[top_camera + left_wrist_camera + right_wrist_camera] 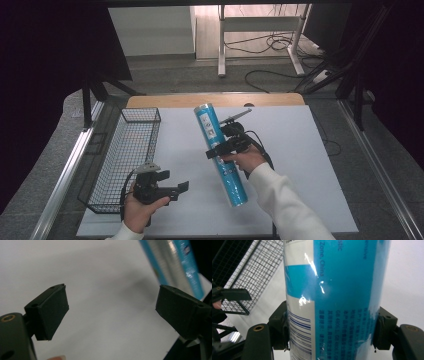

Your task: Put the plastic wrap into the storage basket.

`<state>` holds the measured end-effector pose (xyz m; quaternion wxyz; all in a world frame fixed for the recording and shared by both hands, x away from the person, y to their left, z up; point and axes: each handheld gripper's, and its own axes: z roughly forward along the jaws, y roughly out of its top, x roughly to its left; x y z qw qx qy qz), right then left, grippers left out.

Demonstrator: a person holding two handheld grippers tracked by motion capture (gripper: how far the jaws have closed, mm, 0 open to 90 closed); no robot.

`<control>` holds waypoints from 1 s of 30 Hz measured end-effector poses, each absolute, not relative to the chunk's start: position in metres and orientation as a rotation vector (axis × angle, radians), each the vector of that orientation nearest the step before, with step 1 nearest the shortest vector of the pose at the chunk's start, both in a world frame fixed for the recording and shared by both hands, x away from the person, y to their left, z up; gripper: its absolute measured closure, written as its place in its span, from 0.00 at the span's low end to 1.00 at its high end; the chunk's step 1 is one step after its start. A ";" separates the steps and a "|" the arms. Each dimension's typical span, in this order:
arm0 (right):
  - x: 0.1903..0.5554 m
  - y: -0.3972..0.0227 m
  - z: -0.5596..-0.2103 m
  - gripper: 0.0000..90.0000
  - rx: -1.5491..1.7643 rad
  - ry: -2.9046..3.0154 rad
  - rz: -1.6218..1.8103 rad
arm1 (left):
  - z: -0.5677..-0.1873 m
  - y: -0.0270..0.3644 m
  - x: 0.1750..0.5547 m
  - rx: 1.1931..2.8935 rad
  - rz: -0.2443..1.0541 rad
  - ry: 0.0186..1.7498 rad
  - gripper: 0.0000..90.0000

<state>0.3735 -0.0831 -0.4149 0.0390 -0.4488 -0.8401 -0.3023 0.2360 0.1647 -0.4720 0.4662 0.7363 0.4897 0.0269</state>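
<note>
A long blue cylindrical pack (231, 182) with white label patches is held slantwise above the white table sheet (295, 170). My right gripper (220, 149) is shut on its middle. In the right gripper view both pads press the sides of the blue pack (332, 290), which stands between the jaws of my right gripper (332, 332). My left gripper (174, 181) hovers low at the front left, a short way left of the pack's near end. In the left gripper view my left gripper (112, 307) is open with only white sheet between the jaws, and the pack (175, 262) lies beyond at the upper right.
A black wire basket (125, 150) stands along the table's left edge, just behind the left hand, and appears again as the basket (249, 277) in the right gripper view. A wooden strip (215, 99) runs along the far edge. Table legs and cables lie on the floor beyond.
</note>
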 end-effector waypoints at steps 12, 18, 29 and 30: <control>0.373 -0.056 -0.428 0.35 -1.352 -2.529 -1.022 | -0.471 0.136 0.253 1.723 -0.032 1.247 0.07; 0.376 -0.053 -0.431 0.35 -1.362 -2.488 -1.061 | -0.472 0.127 0.263 1.720 -0.019 1.275 0.09; 0.375 -0.046 -0.431 0.35 -1.403 -2.433 -1.123 | -0.476 0.112 0.276 1.738 -0.008 1.282 0.12; 0.375 -0.046 -0.431 0.35 -1.405 -2.424 -1.124 | -0.476 0.111 0.277 1.732 -0.013 1.281 0.13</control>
